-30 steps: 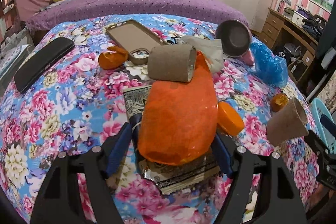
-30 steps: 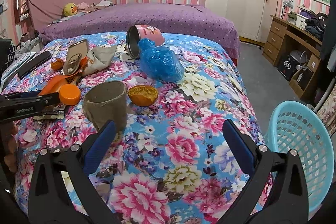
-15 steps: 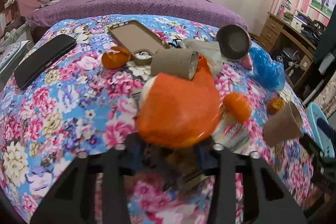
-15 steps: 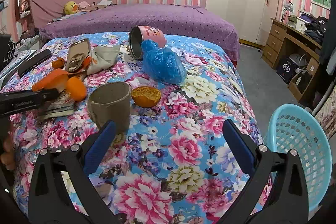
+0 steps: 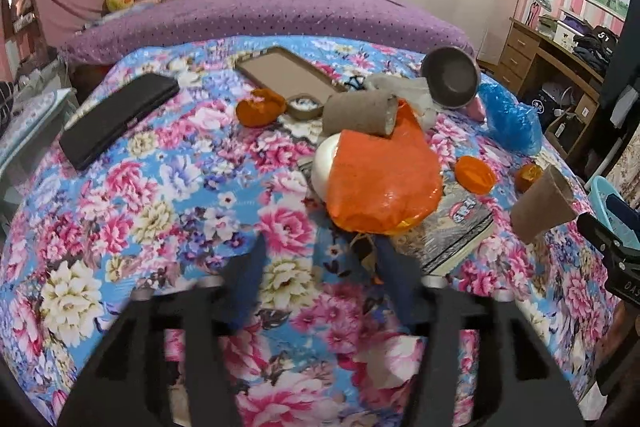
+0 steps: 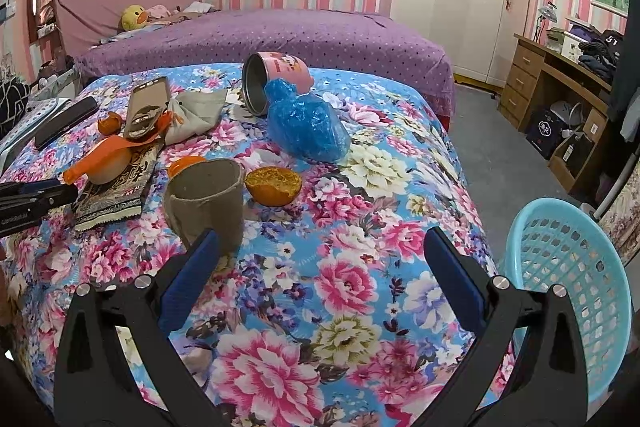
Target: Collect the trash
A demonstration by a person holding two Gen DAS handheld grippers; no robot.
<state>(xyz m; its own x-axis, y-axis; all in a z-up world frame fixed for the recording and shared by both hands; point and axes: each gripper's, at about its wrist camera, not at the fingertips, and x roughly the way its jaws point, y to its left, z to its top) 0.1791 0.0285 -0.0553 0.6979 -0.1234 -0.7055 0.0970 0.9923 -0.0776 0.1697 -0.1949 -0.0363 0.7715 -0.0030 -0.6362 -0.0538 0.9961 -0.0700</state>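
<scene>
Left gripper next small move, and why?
Probably ease the left gripper forward and close on the near edge of the orange bag. Its jaws are opening with nothing between them, and the bag lies on the book just ahead.

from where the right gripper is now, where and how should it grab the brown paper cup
Judging from its pose, take the brown paper cup across its side wall just below the rim. It stands upright with its mouth open and sits ahead and to the left of the right gripper, whose jaws stand wide with nothing between them. Come in level from the near side, clear of the orange half beside it.
</scene>
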